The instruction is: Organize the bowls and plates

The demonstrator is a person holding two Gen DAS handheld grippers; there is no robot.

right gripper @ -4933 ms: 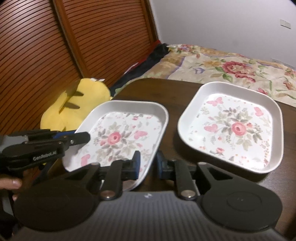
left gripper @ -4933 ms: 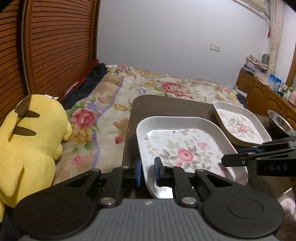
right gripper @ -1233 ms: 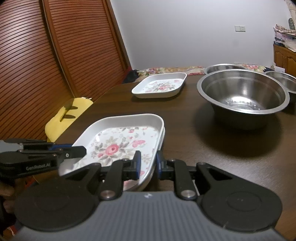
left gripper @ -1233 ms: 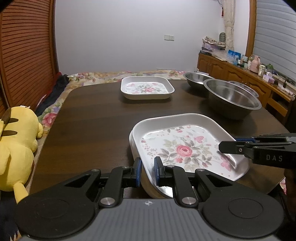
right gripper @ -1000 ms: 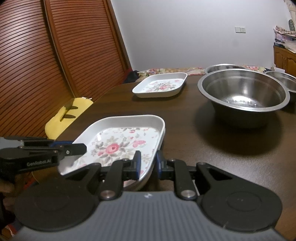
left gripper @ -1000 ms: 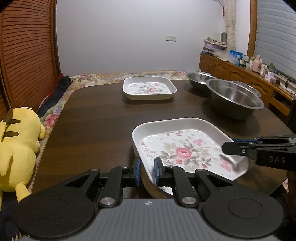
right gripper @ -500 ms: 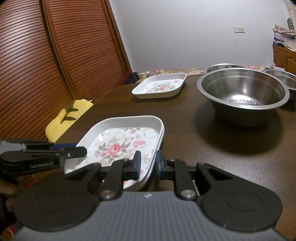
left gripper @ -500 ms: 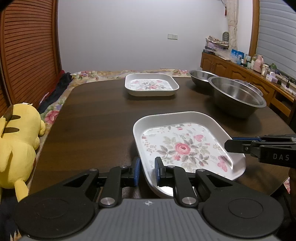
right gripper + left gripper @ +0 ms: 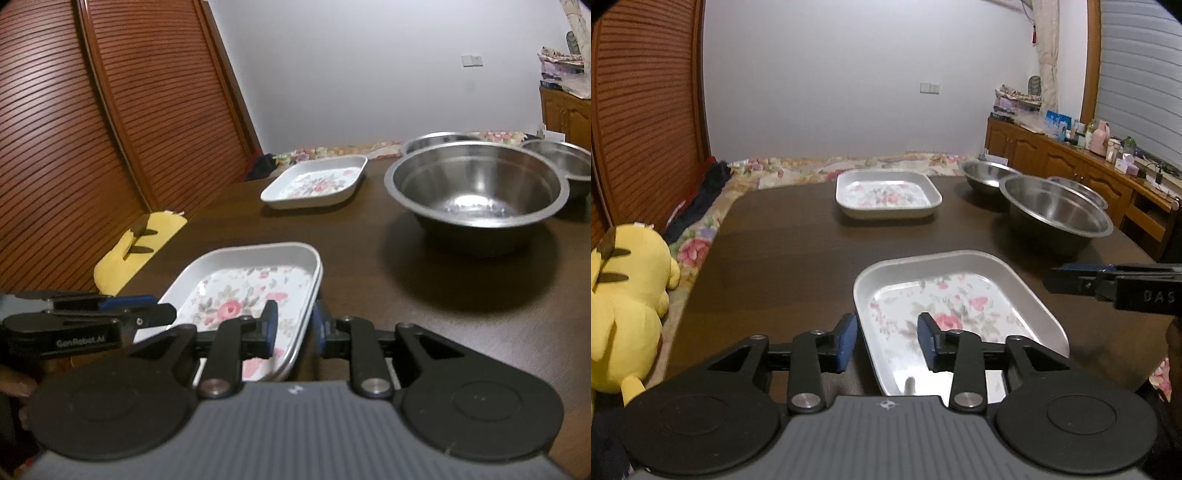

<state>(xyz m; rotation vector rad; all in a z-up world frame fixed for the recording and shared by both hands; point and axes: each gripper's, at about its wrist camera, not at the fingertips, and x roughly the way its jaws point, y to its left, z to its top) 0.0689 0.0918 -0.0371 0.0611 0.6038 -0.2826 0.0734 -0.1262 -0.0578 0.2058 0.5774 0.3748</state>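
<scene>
On the near edge of the table (image 9: 783,258): 1 stack of 2 floral plates (image 9: 956,314), upper nested in lower, just set down.

Left hand-held gripper (image 9: 886,341): jaws have just been opening; released, plate rim between the pads but untouched.

Right hand-held gripper (image 9: 293,328): jaws have just been opening slightly; rim between the pads, contact not discernible.

Status, judged: this stacking step done; 1 floral plate (image 9: 888,194) remains across the table, 3 steel bowls (image 9: 1056,214) right of it.
</scene>
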